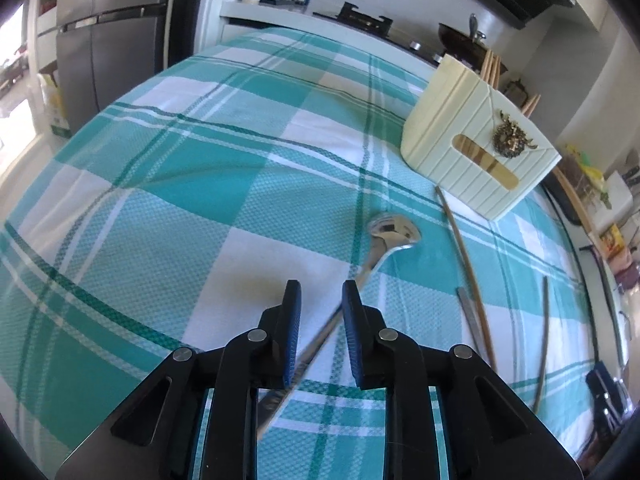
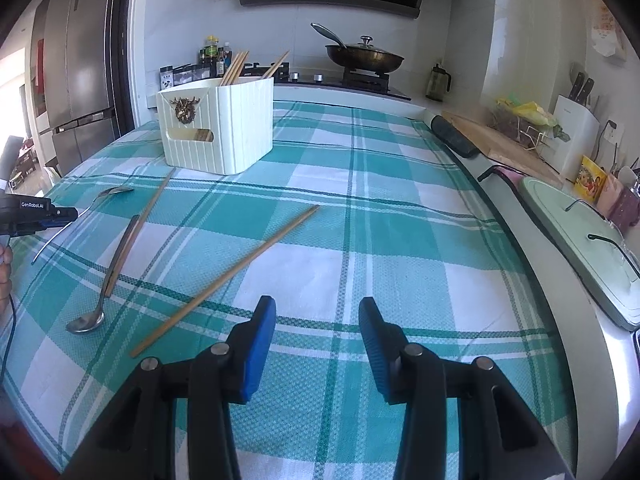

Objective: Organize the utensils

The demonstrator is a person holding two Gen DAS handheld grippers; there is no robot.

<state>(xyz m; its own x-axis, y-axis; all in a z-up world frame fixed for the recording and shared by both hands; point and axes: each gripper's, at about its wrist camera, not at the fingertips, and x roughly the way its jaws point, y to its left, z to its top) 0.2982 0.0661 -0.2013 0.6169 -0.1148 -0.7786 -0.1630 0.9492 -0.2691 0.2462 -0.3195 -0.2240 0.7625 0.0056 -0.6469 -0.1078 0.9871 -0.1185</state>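
A steel spoon lies on the checked cloth with its handle running between the fingers of my left gripper, which is open around the handle just above the cloth. It also shows in the right wrist view, with the left gripper at the far left. A cream utensil holder stands at the back with several chopsticks in it. A second spoon and two loose chopsticks lie on the cloth. My right gripper is open and empty above the cloth.
The green and white checked cloth covers the table. A stove with a lidded wok is behind it. A pale green tray, a cutting board and a knife block line the right counter. A fridge stands at the left.
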